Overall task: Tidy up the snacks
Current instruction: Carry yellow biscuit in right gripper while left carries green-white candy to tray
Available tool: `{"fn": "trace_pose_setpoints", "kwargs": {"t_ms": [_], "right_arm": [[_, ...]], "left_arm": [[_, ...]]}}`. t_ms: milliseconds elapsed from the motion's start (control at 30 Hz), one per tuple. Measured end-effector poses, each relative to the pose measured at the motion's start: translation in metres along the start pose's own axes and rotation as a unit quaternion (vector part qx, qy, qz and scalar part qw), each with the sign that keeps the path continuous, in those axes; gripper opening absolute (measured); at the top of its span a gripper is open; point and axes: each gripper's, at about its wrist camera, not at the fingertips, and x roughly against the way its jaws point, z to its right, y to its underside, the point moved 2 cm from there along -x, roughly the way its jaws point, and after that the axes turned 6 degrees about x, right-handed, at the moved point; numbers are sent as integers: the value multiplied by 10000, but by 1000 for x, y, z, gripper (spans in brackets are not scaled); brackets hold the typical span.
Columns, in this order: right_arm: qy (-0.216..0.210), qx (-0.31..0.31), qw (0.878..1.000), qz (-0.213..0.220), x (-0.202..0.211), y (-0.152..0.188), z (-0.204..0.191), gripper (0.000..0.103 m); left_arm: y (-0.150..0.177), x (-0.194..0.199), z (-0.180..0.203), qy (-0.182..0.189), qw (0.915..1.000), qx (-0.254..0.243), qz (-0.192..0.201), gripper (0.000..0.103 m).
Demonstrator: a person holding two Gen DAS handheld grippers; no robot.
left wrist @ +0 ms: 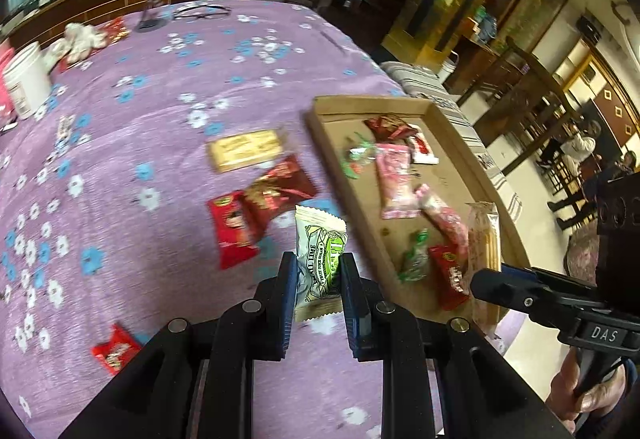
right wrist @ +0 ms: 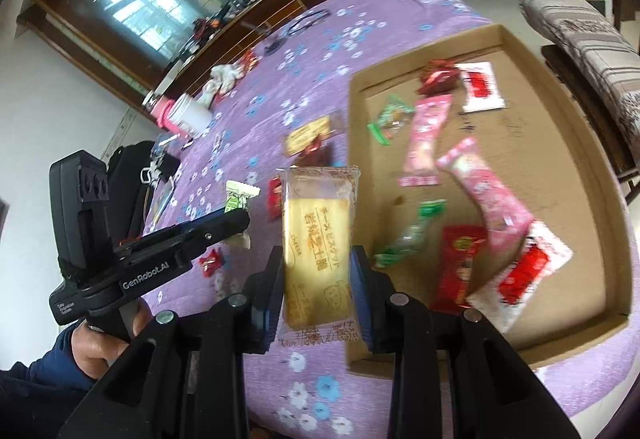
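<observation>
My left gripper (left wrist: 319, 271) is shut on a green and white lime candy packet (left wrist: 318, 251), held above the purple cloth just left of the cardboard tray (left wrist: 452, 131). My right gripper (right wrist: 316, 267) is shut on a yellow cheese biscuit packet (right wrist: 316, 235), held over the tray's (right wrist: 600, 167) near left corner. The tray holds several pink, red and green snack packets (right wrist: 424, 135). On the cloth lie a yellow biscuit packet (left wrist: 246, 149), dark red packets (left wrist: 276, 191) and a small red packet (left wrist: 116, 349). The right gripper also shows in the left wrist view (left wrist: 480, 283).
The round table has a purple flowered cloth (left wrist: 160, 99). At its far left stand a white jar (left wrist: 26, 79), crumpled white tissue (left wrist: 80, 39) and glasses (left wrist: 202, 13). A striped cushioned chair (right wrist: 592, 39) stands beyond the tray. A black bag (right wrist: 128, 167) lies at the table's left.
</observation>
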Motion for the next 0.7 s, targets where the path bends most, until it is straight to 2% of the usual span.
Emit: {"fn": "trace_pose_setpoints", "kwargs": {"t_ms": [367, 700], "right_arm": [[228, -384, 9987, 230, 25, -4, 47, 31], [377, -543, 9976, 201, 26, -10, 70, 31]], "left_arm": [[-9, -24, 66, 268, 9977, -608, -133, 21], [-9, -45, 92, 423, 9955, -796, -302, 21]]}}
